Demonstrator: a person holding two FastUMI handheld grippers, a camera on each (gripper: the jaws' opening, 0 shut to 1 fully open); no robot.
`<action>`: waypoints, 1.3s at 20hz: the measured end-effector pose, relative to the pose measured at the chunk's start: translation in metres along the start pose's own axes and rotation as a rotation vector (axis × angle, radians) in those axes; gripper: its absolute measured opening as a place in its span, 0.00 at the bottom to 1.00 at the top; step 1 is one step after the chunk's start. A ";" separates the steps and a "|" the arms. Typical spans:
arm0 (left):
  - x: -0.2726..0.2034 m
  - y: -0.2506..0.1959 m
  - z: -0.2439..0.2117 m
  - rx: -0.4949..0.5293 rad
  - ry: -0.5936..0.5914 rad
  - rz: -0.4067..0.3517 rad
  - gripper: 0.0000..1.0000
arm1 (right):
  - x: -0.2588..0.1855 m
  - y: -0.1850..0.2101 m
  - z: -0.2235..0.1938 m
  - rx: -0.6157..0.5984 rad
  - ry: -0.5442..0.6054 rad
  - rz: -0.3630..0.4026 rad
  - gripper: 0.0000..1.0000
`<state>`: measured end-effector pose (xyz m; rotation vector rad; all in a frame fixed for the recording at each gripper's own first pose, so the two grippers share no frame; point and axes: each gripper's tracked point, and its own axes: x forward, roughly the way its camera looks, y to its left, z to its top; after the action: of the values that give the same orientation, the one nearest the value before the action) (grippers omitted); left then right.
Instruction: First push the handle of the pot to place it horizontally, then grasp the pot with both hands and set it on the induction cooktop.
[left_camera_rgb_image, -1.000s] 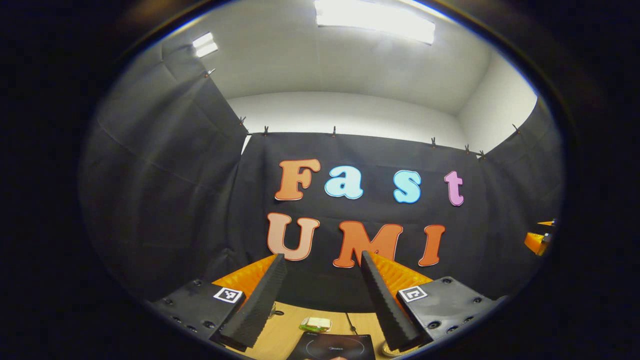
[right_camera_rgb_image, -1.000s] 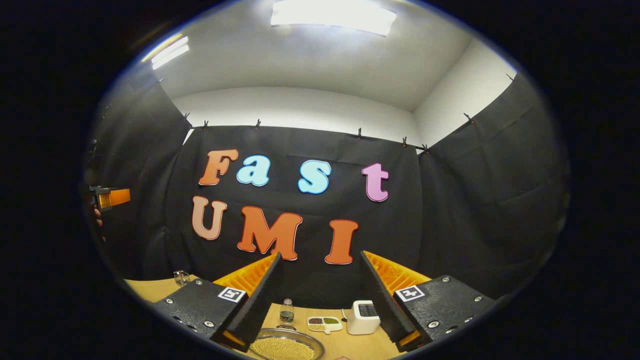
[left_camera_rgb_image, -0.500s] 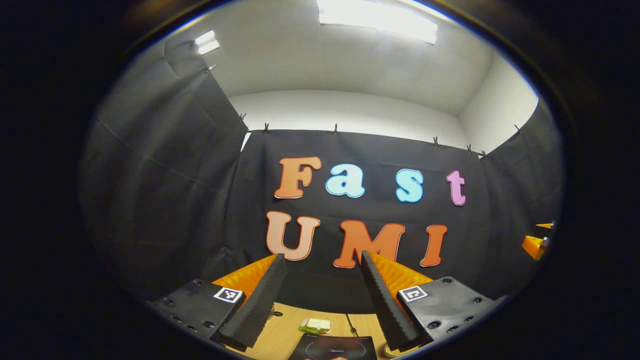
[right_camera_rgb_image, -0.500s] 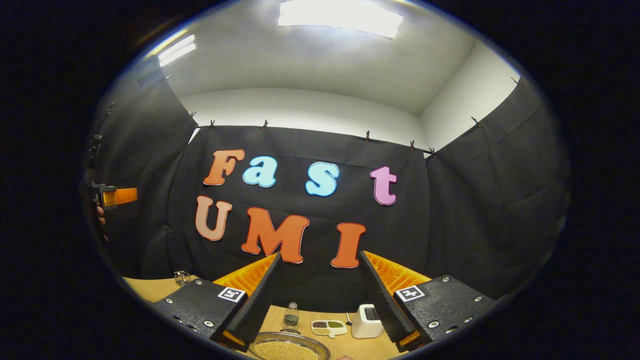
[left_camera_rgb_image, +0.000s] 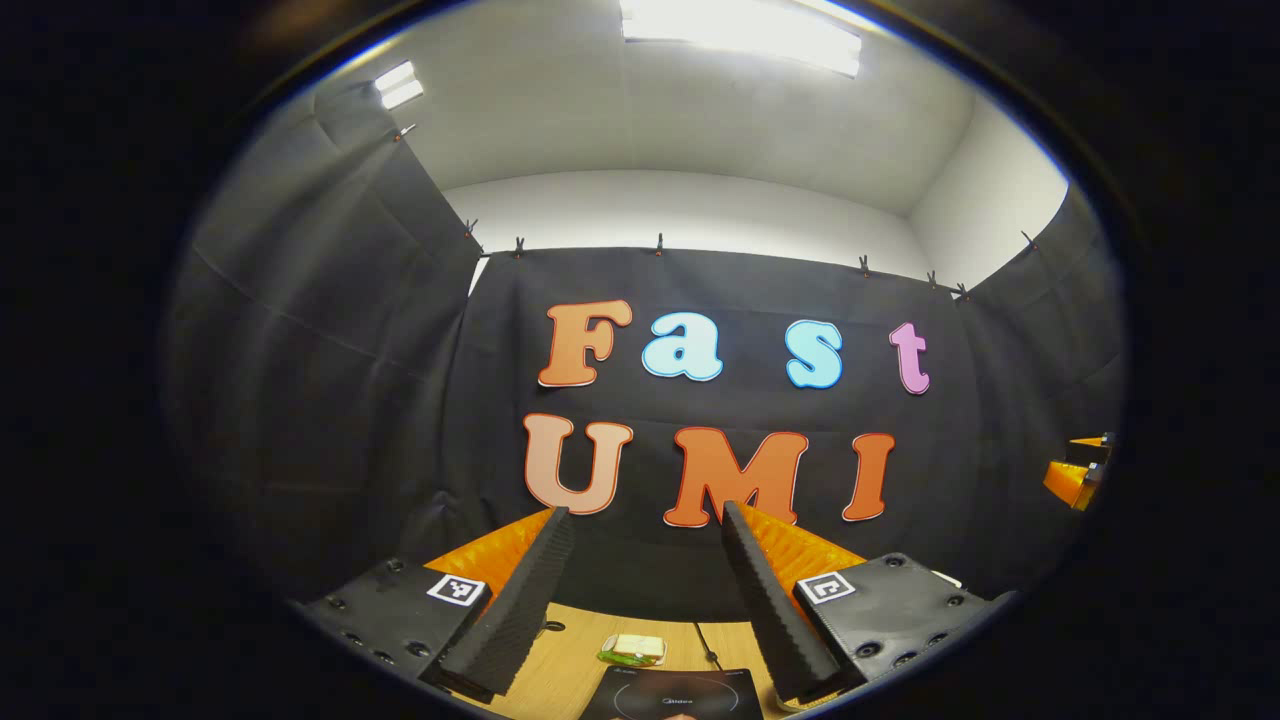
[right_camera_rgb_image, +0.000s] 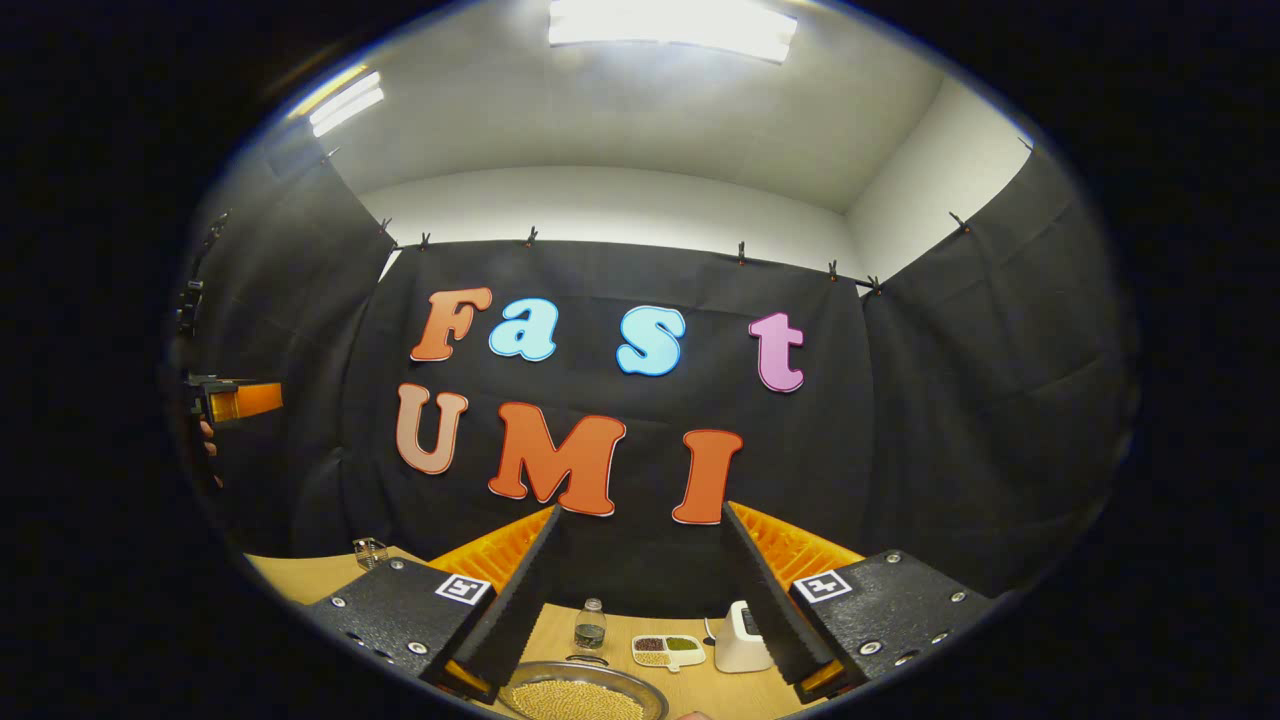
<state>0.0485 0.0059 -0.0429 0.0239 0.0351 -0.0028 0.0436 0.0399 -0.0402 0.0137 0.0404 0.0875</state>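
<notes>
— How did you have the two tools?

— I held my left gripper (left_camera_rgb_image: 645, 515) high, its fingers spread wide with nothing between them, aimed at the black cloth wall (left_camera_rgb_image: 330, 400). My right gripper (right_camera_rgb_image: 640, 512) was the same: fingers wide apart, holding nothing.

— And the cooktop?

— The black induction cooktop (left_camera_rgb_image: 675, 692) lay on the wooden table (left_camera_rgb_image: 560, 660) below my left fingers, at the bottom edge of the left gripper view. A small tray (left_camera_rgb_image: 633, 650) sat just behind it.

— The pot?

— In the right gripper view, a round metal pan (right_camera_rgb_image: 580, 692) full of pale beads sat below my right fingers; I could not tell a handle. Behind it stood a small bottle (right_camera_rgb_image: 590, 624), a divided dish (right_camera_rgb_image: 668, 650) and a white appliance (right_camera_rgb_image: 738, 640).
</notes>
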 end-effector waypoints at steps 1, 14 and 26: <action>0.001 -0.002 -0.003 -0.001 0.005 -0.002 0.99 | 0.001 -0.001 -0.007 -0.002 0.012 0.001 0.94; 0.010 -0.019 -0.049 0.056 0.071 -0.020 0.98 | 0.008 0.009 -0.137 0.106 0.345 0.077 0.90; 0.019 -0.018 -0.098 0.092 0.167 -0.025 0.98 | -0.033 0.073 -0.262 0.153 0.761 0.291 0.45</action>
<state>0.0636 -0.0094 -0.1414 0.1153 0.2021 -0.0277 -0.0062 0.1126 -0.3000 0.1387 0.8075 0.3770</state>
